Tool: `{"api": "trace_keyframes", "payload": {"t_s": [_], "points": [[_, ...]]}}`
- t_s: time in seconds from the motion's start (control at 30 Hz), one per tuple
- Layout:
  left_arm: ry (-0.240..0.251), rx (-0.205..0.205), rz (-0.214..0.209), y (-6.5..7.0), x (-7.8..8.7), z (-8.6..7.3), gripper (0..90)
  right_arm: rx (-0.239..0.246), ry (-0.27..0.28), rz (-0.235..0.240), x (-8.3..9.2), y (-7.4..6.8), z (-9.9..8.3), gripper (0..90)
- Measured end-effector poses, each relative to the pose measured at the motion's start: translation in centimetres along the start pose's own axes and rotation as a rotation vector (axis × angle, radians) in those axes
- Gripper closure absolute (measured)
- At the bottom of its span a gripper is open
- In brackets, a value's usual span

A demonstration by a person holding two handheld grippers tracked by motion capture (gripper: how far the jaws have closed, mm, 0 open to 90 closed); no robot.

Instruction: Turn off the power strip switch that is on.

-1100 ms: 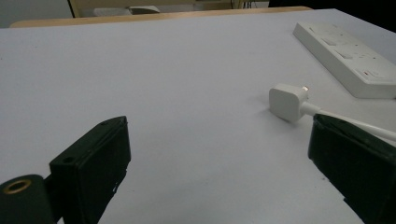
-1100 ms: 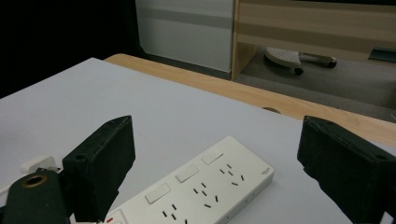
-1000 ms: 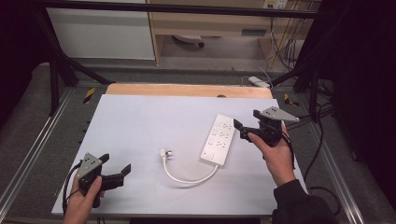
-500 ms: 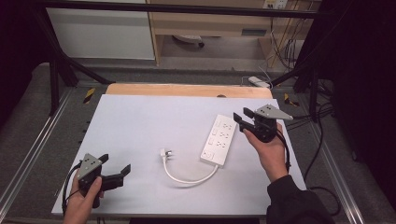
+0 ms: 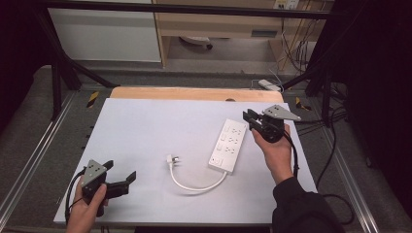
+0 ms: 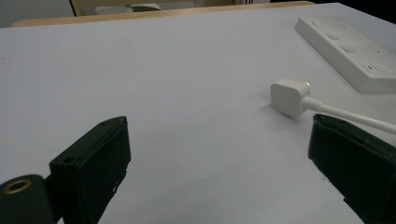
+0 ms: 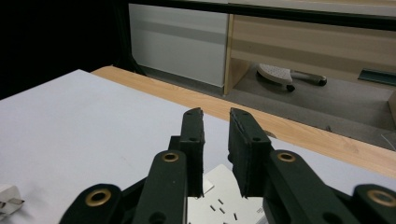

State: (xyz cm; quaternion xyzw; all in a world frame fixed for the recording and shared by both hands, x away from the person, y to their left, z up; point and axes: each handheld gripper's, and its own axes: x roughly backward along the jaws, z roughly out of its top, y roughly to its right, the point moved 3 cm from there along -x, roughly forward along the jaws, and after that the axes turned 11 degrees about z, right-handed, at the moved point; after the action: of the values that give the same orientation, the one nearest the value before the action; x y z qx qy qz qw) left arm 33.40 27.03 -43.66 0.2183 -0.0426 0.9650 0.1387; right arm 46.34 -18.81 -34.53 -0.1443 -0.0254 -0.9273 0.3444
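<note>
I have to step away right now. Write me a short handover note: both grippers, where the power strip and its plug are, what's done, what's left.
Left gripper: jaws wide open, nothing between them, low over the near left of the table.
Right gripper: jaws have just been closing to a narrow gap, nothing between them, above the far end of the power strip.
Plug: lies on the table mid-front, cord curving back to the strip.
Done: nothing gripped yet, plug not in a socket.
Left: probably grip the plug and strip.

On the table (image 5: pixel 145 126), the power strip (image 5: pixel 227 145) lies right of centre, its plug (image 5: pixel 170 159) to its left. The left gripper (image 5: pixel 119 178) sits near the front-left corner; the right gripper (image 5: pixel 249 118) hangs over the strip's far end.
</note>
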Motion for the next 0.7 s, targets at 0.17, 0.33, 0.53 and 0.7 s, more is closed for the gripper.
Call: {"api": "trace_keyframes", "payload": {"t_s": [0.17, 0.33, 0.53, 0.7], "points": [[-0.002, 0.011, -0.004, 0.1, -0.3, 0.1, 5.9, 0.016, -0.019, -0.009, -1.2, 0.3, -0.3, 83.9], [-0.002, 0.009, -0.007, 0.1, -0.3, 0.1, 5.9, 0.011, -0.025, -0.025, -2.0, 1.0, -0.5, 87.6], [-0.005, 0.010, -0.010, 0.0, -0.6, 0.1, 5.9, -0.010, -0.028, -0.037, -3.1, 1.7, -0.6, 90.0], [-0.008, 0.004, -0.018, 0.1, -0.8, 0.2, 5.9, -0.002, -0.046, -0.035, -4.4, 2.0, -0.4, 90.0]]}}
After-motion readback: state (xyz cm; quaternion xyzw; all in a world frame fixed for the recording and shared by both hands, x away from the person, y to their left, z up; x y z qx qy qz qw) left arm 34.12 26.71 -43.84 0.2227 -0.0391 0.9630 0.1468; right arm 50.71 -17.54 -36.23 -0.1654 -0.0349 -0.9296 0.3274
